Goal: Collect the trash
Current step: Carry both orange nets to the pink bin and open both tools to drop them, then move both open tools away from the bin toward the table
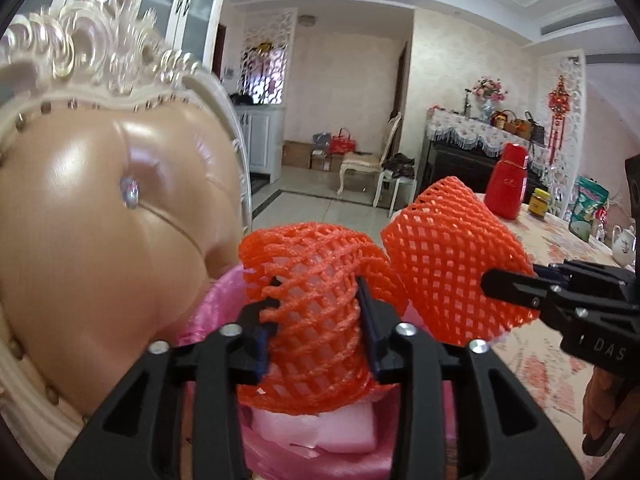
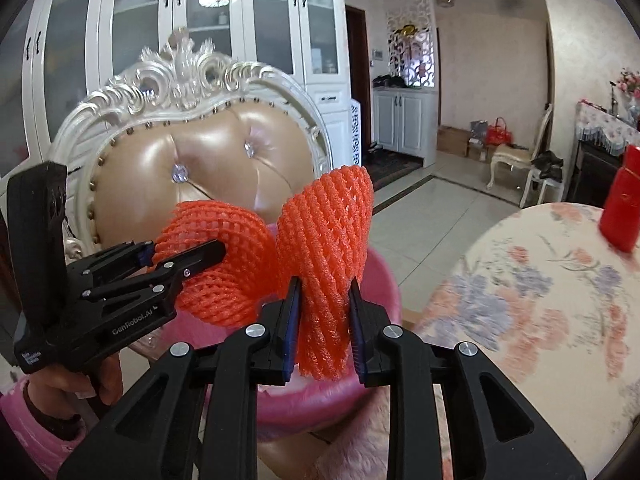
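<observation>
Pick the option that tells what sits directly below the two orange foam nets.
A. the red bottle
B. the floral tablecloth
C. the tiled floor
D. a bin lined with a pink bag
D: both orange foam nets, one between each gripper's fingers, hang over the pink-lined bin in front of the chair.

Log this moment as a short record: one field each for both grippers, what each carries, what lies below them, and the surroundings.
left gripper: orange foam net between its fingers, pads still touching it
right gripper: second orange foam net pinched between its pads
below: pink-lined bin with white foam already inside
nets: side by side above the bin, neither dropped yet
behind: padded chair
to the side: table with floral cloth, red bottle
</observation>
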{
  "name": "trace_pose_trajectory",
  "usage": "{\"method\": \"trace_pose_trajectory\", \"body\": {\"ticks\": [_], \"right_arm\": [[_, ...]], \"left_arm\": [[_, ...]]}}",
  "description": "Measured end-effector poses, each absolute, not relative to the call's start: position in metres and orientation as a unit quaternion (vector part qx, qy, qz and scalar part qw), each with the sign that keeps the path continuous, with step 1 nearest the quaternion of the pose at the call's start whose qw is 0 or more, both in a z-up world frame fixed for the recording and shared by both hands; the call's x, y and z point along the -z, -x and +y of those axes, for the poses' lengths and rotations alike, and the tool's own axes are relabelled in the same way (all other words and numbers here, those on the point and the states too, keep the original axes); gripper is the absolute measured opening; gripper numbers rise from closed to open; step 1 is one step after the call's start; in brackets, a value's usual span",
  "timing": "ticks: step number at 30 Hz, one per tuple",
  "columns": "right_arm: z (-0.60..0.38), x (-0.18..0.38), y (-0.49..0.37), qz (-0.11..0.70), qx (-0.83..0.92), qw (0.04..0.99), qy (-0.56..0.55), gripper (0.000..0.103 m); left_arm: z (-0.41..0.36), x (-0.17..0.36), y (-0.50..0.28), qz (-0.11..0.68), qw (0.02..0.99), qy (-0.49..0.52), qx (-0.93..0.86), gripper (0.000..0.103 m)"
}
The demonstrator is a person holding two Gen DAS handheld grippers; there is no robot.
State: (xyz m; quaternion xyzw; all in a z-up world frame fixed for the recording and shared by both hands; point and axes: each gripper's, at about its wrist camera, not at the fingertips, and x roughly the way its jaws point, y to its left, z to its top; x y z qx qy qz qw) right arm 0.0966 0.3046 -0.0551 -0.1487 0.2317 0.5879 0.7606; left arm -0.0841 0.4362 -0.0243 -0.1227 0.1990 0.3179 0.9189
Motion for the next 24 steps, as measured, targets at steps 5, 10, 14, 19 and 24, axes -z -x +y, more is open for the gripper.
{"method": "trace_pose_trajectory", "body": {"ticks": [5,10,14,19,24], "right_arm": [[0.315,0.073,-0.1,0.242,-0.583,0.759,0.162,0.066],[0.287,0.075,-0.109,0.256,-0.573,0.764,0.148,0.066],[0.257,0.071,-0.113,0.253,-0.562,0.775,0.144,0.066],[0.21,0.064,-0.117,0.243,-0.538,0.796,0.135,0.066],[0.158,0.056,-0.128,0.238,-0.503,0.823,0.114,0.069]], "left_arm": [[0.454,0.031,0.1,0.193,0.901,0.146,-0.36,0.08],[0.451,0.034,0.115,0.193,0.894,0.144,-0.377,0.09],[0.43,0.031,0.122,0.181,0.896,0.147,-0.378,0.097],[0.394,0.019,0.106,0.175,0.914,0.13,-0.341,0.098],[0.356,0.011,0.074,0.183,0.931,0.106,-0.299,0.098]]}}
